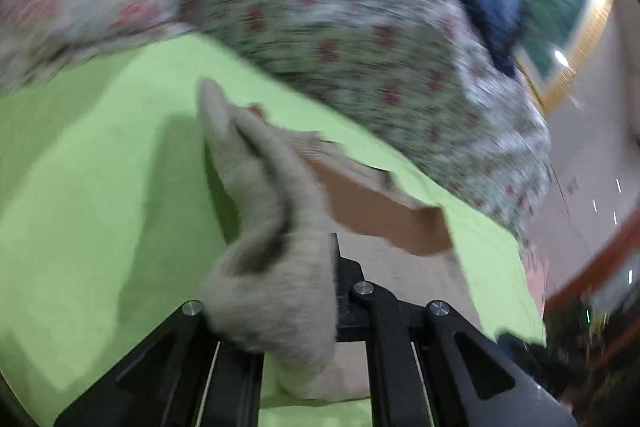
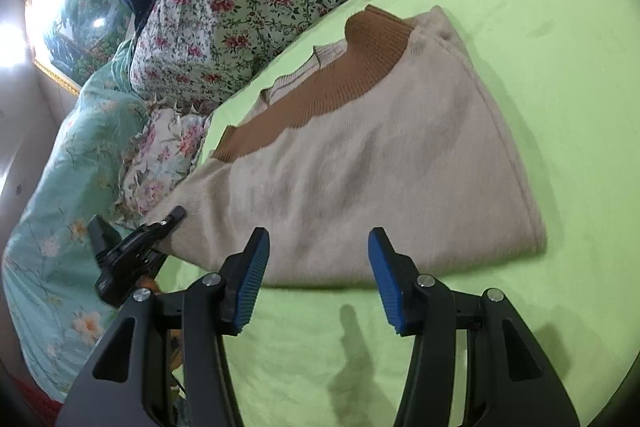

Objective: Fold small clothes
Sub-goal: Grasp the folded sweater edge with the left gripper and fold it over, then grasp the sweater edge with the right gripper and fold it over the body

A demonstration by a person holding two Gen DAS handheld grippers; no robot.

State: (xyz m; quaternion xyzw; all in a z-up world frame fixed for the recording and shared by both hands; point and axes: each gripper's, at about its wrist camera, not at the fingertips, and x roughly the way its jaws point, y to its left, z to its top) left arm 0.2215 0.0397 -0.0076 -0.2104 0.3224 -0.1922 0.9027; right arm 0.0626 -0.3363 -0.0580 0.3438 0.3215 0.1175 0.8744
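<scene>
At the bottom of the right wrist view, I am holding the right gripper (image 2: 318, 279) with its blue pads spread wide and nothing between them, hovering just short of the sweater's near edge. Beyond it, the beige sweater (image 2: 360, 179) is lying across the middle of the frame on the green sheet (image 2: 540, 87), folded into a long slab. Its long axis is running from lower left to upper right, with the brown ribbed band (image 2: 340, 83) along the far side.

At mid-left of that frame, the left gripper (image 2: 160, 227) is biting the sweater's left end; in the left wrist view its fingers (image 1: 340, 279) are closed on a bunched fold of the knit (image 1: 272, 267), though blur is smearing the detail.

I am judging the knit as soft, light and floppy, likely to sag and slide unless gripped through all layers near a corner or seam.

Farther off, the floral quilt (image 2: 260, 7) is filling the upper frame.
</scene>
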